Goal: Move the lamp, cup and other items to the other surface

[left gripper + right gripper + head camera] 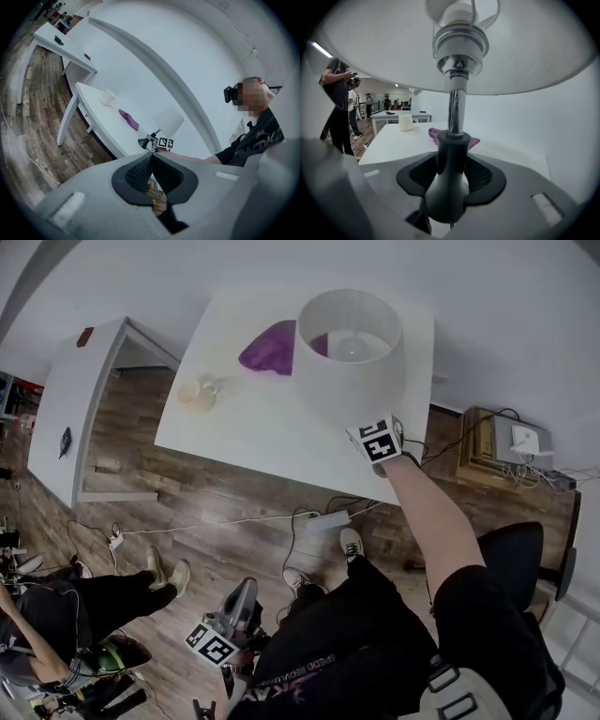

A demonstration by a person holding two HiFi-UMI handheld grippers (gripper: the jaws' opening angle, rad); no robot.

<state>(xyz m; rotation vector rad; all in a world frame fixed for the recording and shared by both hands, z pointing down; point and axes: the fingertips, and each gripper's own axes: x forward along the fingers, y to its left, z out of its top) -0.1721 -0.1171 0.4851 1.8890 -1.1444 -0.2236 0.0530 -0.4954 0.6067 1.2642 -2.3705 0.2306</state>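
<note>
The lamp (352,343), with a white shade, chrome stem (454,112) and black base, stands on the white table (244,437). My right gripper (375,432) reaches under the shade. Its jaws sit on either side of the base's black neck (451,161), and the pads seem to press on it. Further along the table lie a purple cloth (270,348) (436,134) and a cream cup (199,393) (406,123). My left gripper (246,589) hangs low by my leg, away from the table. Its pads (145,166) are together with nothing between them.
A second white table (66,399) with small dark items stands to the left across a strip of wooden floor. Cables and a power strip (328,520) lie under the near table. Another person (56,634) is at lower left. A wooden cabinet (487,460) stands at right.
</note>
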